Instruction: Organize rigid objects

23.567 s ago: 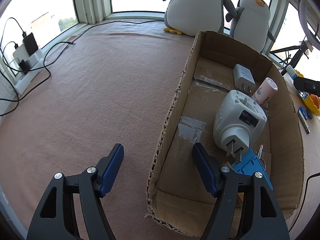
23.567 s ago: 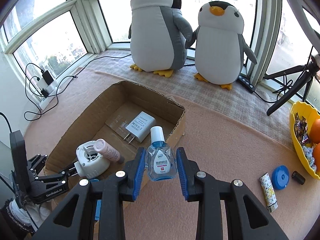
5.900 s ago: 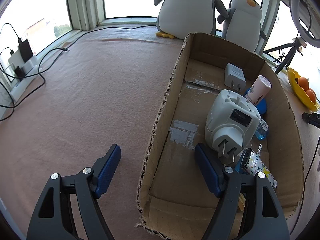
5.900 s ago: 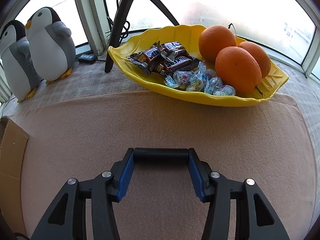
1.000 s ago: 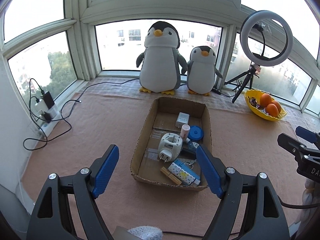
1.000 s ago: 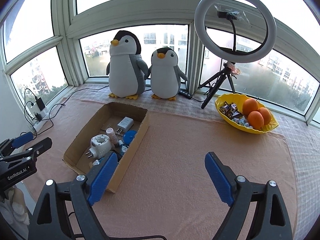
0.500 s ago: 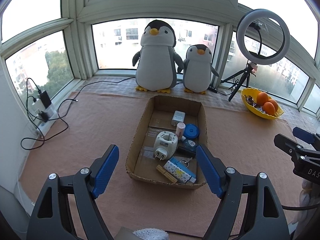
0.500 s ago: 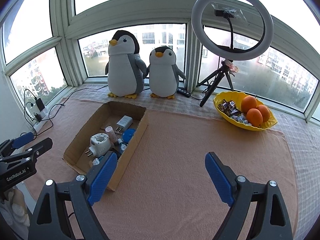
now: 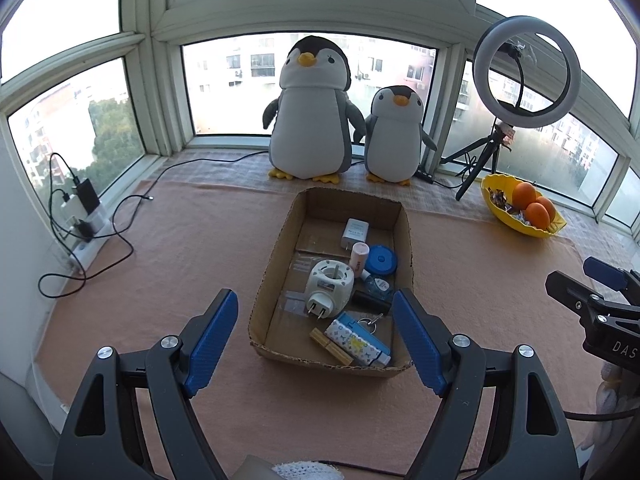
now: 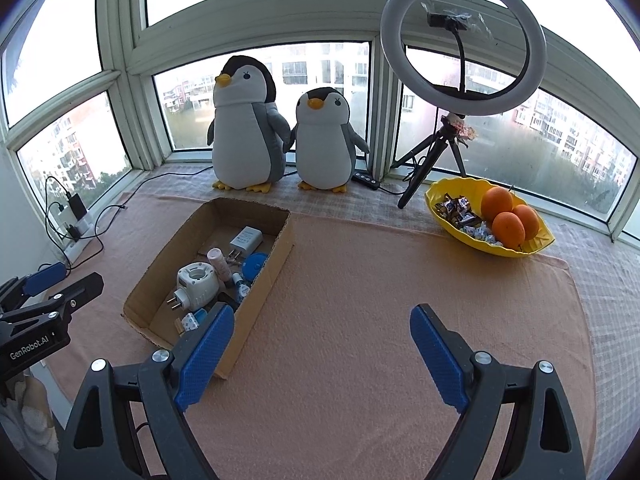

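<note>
Salmon-pink cloth covers the window ledge, with two grey-and-white plush penguins at the far side. Mid-ledge sits the open brown cardboard box, holding a white round plug adapter, a blue round lid and other small items. Nearer, left gripper and right gripper hang with jaws apart, empty.

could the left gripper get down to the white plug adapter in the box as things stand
Probably yes. The left gripper is open and empty, the cardboard box has no lid, and the white plug adapter lies on top, with only a pink tube close beside it.
</note>
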`<state>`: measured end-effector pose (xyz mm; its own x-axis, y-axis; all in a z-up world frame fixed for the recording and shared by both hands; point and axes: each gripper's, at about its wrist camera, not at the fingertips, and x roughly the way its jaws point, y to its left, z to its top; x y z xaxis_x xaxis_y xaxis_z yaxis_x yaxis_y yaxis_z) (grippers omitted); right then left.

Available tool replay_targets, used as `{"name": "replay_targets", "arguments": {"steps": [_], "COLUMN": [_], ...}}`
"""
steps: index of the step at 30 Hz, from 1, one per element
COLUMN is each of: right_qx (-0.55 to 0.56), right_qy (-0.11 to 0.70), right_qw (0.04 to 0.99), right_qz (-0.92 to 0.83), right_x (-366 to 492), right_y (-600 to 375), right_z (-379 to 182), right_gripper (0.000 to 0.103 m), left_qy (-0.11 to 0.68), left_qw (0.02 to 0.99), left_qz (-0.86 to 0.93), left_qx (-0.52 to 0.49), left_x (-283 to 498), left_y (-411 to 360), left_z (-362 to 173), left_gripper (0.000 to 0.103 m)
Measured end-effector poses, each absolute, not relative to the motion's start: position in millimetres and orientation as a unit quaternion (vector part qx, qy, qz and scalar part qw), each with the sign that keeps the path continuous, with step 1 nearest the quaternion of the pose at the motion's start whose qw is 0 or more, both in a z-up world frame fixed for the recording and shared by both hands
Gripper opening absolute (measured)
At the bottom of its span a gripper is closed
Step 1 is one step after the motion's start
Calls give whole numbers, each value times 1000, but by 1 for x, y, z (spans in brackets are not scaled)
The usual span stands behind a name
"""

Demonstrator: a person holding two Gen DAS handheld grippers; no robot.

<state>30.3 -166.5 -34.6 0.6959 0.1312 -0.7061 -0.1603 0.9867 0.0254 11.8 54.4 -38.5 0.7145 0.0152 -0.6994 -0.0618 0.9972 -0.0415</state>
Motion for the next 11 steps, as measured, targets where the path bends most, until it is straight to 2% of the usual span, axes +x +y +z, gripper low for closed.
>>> {"name": "replay_targets", "arguments": {"steps": [11], "right_qx": [-20], "right_qy": [388], "right_qw": [918], "right_qz": [80], "right_x": [32], "right_y": [-164], "right_z": [-39], "right_gripper": [87], "left_qy": [379], "left_qw": [924], "left_qz": [21], "left_qx": [-31], "left_x": [12], "left_y": [54], "left_z": [-40], "left_gripper": [80]}}
